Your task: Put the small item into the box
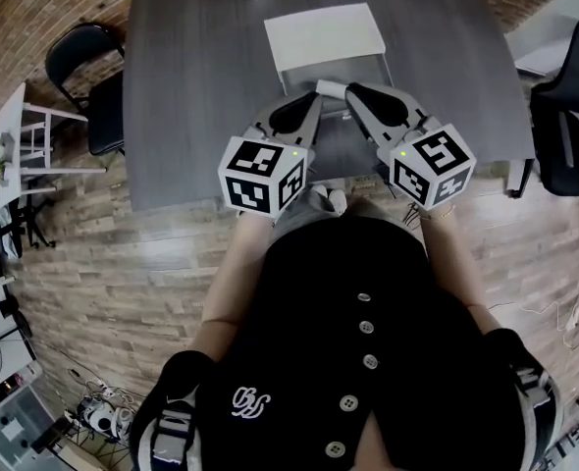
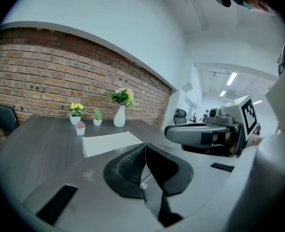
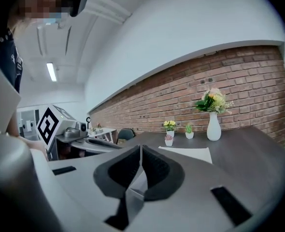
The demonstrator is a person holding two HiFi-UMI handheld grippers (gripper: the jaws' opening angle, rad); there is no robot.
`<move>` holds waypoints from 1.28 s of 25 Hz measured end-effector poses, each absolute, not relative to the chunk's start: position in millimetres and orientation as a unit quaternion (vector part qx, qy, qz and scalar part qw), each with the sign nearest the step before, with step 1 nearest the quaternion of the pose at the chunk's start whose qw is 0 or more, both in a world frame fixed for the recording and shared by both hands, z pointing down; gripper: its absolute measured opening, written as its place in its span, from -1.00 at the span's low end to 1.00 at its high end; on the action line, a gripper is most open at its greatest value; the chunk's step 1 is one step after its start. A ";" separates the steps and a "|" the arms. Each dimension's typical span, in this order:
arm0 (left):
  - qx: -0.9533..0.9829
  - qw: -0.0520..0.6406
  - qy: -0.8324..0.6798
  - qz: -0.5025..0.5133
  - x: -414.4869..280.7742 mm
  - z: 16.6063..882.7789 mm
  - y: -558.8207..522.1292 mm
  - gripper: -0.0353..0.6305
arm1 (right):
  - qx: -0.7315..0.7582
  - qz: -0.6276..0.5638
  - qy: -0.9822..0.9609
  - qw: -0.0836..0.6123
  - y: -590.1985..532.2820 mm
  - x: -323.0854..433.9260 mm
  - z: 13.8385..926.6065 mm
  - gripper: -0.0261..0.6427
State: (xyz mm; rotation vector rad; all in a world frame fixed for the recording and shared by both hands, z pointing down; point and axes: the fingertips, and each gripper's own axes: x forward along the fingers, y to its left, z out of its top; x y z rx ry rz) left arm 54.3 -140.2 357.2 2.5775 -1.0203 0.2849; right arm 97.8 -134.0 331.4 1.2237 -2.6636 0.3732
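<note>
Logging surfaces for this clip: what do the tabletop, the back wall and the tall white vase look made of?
Tabletop: dark grey, matte, with faint streaked grain; likely laminate or stained wood, which one is unclear.
Back wall: rough exposed reddish brick, pale mortar lines showing.
Vase: plain white and smooth, probably ceramic, though small in view.

The dark grey counter [image 1: 191, 86] carries a flat white box [image 1: 324, 35] near its middle and, by its far edge, small potted plants [image 2: 80, 128] and a white vase [image 2: 119, 116] of flowers.

Brick wall [image 2: 60, 71], grey table [image 1: 201, 77]
</note>
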 end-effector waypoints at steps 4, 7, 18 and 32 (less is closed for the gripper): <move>0.912 0.171 -0.356 0.109 57.8 357.8 -135.1 -0.85 | 0.422 0.136 -0.894 0.073 -127.1 103.2 328.7 -0.92; 0.912 0.172 -0.354 0.114 61.3 360.1 -132.1 -0.85 | 0.429 0.148 -0.889 0.062 -123.5 109.2 331.6 -0.92; 0.914 0.173 -0.340 0.135 67.5 369.9 -125.8 -0.85 | 0.432 0.173 -0.883 0.061 -116.8 111.2 349.4 -0.92; 0.909 0.193 -0.340 0.147 67.7 381.6 -123.5 -0.85 | 0.428 0.177 -0.882 0.088 -113.9 105.0 360.4 -0.92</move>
